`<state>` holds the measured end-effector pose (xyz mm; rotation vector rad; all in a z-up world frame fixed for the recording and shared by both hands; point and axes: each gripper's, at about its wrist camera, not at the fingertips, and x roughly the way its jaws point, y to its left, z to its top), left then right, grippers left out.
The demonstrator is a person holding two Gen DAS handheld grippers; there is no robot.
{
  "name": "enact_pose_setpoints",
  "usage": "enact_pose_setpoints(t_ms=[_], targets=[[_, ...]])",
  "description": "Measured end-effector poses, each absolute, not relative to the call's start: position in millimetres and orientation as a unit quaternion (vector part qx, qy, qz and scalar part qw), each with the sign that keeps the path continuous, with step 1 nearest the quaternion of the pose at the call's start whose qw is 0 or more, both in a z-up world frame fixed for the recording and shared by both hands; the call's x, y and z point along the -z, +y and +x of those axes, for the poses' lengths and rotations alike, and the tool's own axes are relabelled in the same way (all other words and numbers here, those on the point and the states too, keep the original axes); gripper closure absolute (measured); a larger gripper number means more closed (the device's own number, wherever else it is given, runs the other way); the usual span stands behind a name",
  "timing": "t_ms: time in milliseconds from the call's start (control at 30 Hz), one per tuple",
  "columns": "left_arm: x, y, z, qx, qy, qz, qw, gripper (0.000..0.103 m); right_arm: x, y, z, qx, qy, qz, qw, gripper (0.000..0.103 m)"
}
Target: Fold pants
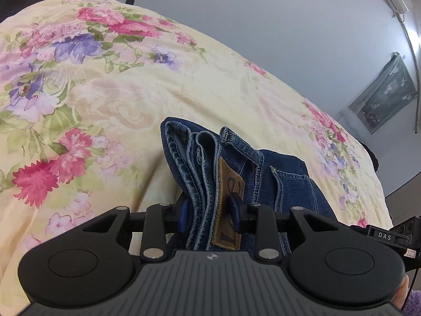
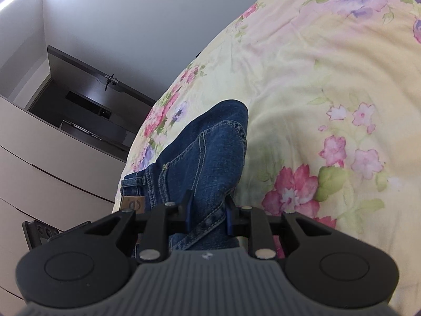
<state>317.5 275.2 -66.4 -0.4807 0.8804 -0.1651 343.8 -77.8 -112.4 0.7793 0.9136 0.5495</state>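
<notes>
Blue denim jeans are bunched in several folded layers over a floral bed cover. My left gripper is shut on the stacked waistband layers, right by the brown leather label. In the right wrist view my right gripper is shut on another thick part of the jeans, near a seam and a pocket. The brown label shows to the left of it. The jeans stick out forward past both grippers. Most of the legs are hidden.
The yellow floral bed cover fills most of both views, wrinkled. A grey wall lies beyond. A framed picture hangs on the right. White cabinet drawers and a dark doorway lie to the left.
</notes>
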Motion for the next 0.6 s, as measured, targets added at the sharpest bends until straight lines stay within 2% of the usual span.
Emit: enact_pose_setpoints(t_ms=[167, 367, 600], targets=[[102, 286, 325, 0.069, 0.441, -0.234, 0.864, 0.067, 146, -76, 353, -0.245, 0.44, 0.36, 0.785, 0.084], [112, 277, 329, 0.065, 0.455, -0.191, 0.867, 0.065, 173, -74, 359, -0.22, 0.465, 0.335, 0.79, 0.085], [113, 275, 325, 0.049, 0.455, -0.192, 0.868, 0.062, 164, -63, 365, -0.212, 0.473, 0.284, 0.807, 0.082]])
